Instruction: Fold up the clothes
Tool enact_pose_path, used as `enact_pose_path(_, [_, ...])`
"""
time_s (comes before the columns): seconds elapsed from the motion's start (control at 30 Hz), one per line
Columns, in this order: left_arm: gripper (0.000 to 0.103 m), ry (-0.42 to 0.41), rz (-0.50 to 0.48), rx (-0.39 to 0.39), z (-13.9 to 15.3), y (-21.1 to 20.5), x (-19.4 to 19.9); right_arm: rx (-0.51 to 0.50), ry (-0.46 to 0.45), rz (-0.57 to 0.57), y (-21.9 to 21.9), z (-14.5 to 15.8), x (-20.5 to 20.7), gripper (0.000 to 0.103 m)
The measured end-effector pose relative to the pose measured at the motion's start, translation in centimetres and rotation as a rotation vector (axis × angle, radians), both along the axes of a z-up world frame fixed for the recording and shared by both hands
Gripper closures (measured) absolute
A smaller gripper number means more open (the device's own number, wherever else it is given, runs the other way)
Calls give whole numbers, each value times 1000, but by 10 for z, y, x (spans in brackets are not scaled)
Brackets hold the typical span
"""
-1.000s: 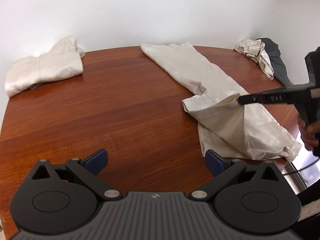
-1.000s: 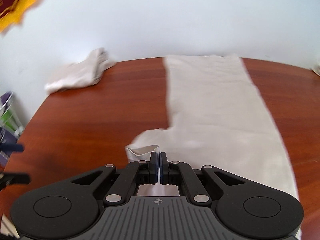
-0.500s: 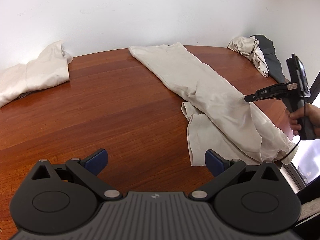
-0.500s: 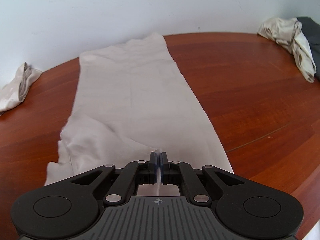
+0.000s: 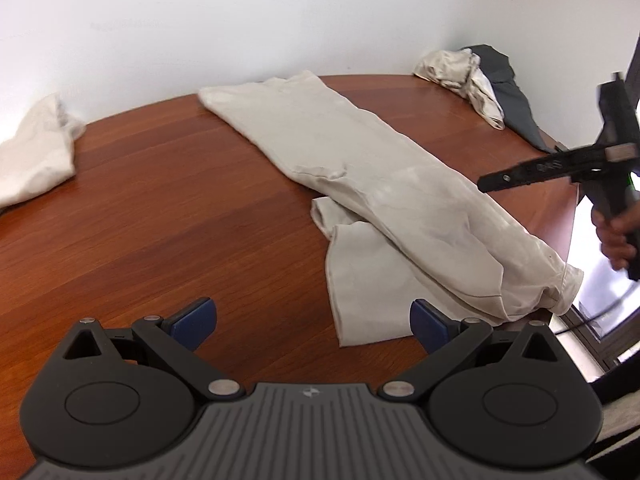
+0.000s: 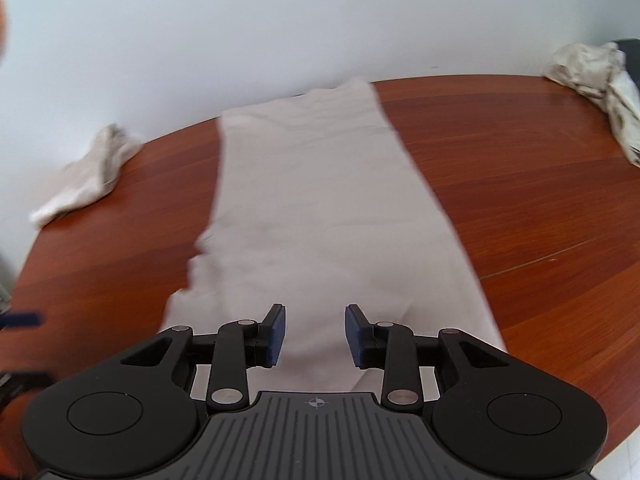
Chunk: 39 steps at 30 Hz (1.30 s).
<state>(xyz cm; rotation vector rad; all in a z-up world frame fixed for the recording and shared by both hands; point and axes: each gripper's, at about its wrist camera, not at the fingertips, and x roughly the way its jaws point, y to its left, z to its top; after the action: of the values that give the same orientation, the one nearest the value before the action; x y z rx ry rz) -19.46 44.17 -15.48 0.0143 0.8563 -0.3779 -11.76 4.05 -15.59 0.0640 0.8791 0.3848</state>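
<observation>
Beige trousers [image 5: 372, 184] lie lengthwise on the round wooden table [image 5: 160, 216], one leg folded over the other, with a flap of the lower leg sticking out to the left. My left gripper [image 5: 314, 320] is open above the bare wood just left of the near end of the trousers. My right gripper [image 6: 316, 334] hovers over the trousers [image 6: 320, 208]; its jaws are opening and the pads grip nothing, the cloth lying flat beneath. In the left wrist view the right gripper [image 5: 492, 182] appears at the right edge, held by a hand [image 5: 612, 236].
A crumpled beige garment [image 5: 36, 152] lies at the table's far left. A beige and dark grey heap of clothes [image 5: 476, 76] sits at the far right by the white wall. The table edge drops off at the right, beside the waistband end.
My right gripper carried a trouser leg across over the other leg, then let go and opened. The left gripper shifted, staying open.
</observation>
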Motion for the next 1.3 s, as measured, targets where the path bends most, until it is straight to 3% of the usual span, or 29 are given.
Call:
enact_pose_path(0.23, [10,11,-101,8,-19,-13,35,-39,14,87,28,-2,-42,67])
enact_pose_path(0.57, [24,26,-240,21,-45,-45,77,-67,63,29,35,-21,-80,67])
enact_pose_path(0.73, [34,53,-267,24,-59,-58,92,-92,87,-11,33,-35,-90,67])
enact_pose_path(1.0, [34,69,-269,45,-69,-69,103,-119,98,-41,38,-53,-89,68])
enact_pose_path(1.03, [34,70,-270,45,-69,-70,104,-125,99,-42,39,-55,-87,69])
enact_pose_path(1.1, [34,71,-280,39,-70,-73,105,-134,115,-40,39,-57,-84,95])
enact_pose_path(1.13, [37,71,-286,36,-71,-74,106,-137,120,-50,38,-57,-83,95])
enact_pose_path(1.23, [60,65,-298,41,-72,-78,106,-123,110,-77,32,-53,-82,96])
enact_pose_path(1.27, [78,64,-302,43,-72,-80,106,-117,108,-86,30,-51,-81,96])
enact_pose_path(1.3, [88,66,-307,39,-73,-80,106,-117,104,-91,29,-49,-81,96])
